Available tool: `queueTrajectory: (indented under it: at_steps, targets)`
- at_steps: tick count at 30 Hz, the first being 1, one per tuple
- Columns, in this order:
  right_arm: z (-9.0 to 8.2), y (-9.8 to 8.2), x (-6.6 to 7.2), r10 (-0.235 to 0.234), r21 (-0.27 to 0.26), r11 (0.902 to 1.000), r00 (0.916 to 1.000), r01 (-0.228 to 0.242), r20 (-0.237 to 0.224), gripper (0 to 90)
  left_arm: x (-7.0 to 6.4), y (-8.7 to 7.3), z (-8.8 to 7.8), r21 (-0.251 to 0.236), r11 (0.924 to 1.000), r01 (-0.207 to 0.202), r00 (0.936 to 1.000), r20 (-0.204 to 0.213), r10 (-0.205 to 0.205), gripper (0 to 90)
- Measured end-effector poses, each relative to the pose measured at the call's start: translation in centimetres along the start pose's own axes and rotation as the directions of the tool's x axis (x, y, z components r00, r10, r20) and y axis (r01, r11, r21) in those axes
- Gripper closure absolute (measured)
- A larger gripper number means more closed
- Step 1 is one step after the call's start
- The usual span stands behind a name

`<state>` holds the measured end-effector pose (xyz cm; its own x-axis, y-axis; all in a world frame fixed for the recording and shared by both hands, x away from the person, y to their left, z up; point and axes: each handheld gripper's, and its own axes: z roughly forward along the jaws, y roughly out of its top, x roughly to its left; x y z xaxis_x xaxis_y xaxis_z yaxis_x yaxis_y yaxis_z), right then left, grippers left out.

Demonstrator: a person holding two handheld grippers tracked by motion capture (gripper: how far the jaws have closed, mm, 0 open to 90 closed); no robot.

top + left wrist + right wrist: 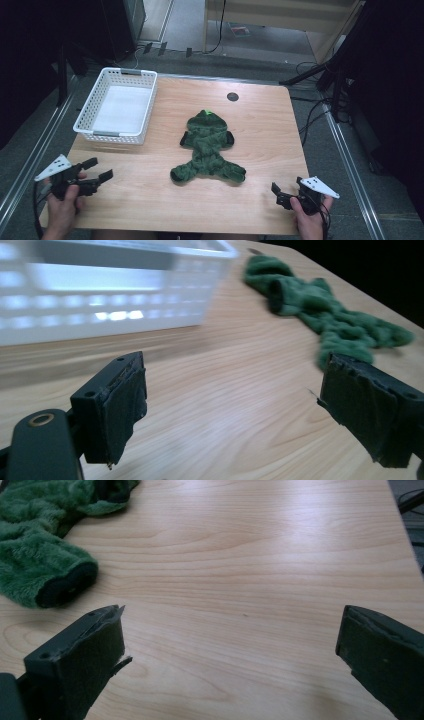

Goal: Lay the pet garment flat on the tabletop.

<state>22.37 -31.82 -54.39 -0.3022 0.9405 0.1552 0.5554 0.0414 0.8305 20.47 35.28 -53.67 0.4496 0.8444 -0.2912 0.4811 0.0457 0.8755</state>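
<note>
A small green fleece hooded garment [207,147] lies flat in the middle of the wooden table [260,130], hood toward the far side. My left gripper [100,168] hovers at the near left corner, held by a hand, open and holding nothing. In the left gripper view the open left gripper [230,410] points at the garment [325,315], which lies well ahead. My right gripper [287,186] sits at the near right edge, open and holding nothing. The right gripper view has the open right gripper [230,650] over bare wood, with the garment's black-lined sleeve end [40,555] off to the upper left.
A white perforated plastic basket [117,105] stands at the table's far left, with nothing in it; it appears blurred [115,290] in the left gripper view. A round black grommet [232,96] is set in the far middle of the tabletop. Cables and stands crowd the floor to the right.
</note>
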Motion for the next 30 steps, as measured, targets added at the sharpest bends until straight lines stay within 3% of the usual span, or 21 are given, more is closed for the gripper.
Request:
queueTrajectory:
  at_steps: [2,5,9,19,30]
  targets:
    - [-0.2,-0.1,-0.5,0.016,-0.005,0.9999,0.9998,-0.016,0.008,0.0,0.9,-0.1,-0.9,0.001,0.9999,-0.014,0.9979,-0.064,0.014,11.8]
    - [-0.3,-0.2,-1.0,0.028,-0.008,0.9996,0.9994,-0.028,0.019,0.0,2.1,-0.2,-1.5,-0.022,0.9995,0.022,0.9967,-0.078,-0.024,10.9]
    - [-0.1,-0.4,-1.1,0.025,0.003,0.9997,0.9995,-0.025,0.019,0.0,2.9,-0.4,-1.5,-0.007,0.9992,0.038,0.9935,-0.107,-0.039,9.7]
    - [0.1,-0.3,-1.2,0.045,0.024,0.9987,0.9989,-0.045,-0.012,0.0,2.8,-0.7,-0.3,0.041,0.9987,0.03,0.9927,-0.118,-0.025,9.4]
    - [0.4,-0.2,-1.1,0.035,0.05,0.9981,0.9994,-0.035,0.0,0.0,2.4,-0.7,0.5,0.094,0.9956,-0.006,0.9915,-0.129,0.018,9.4]
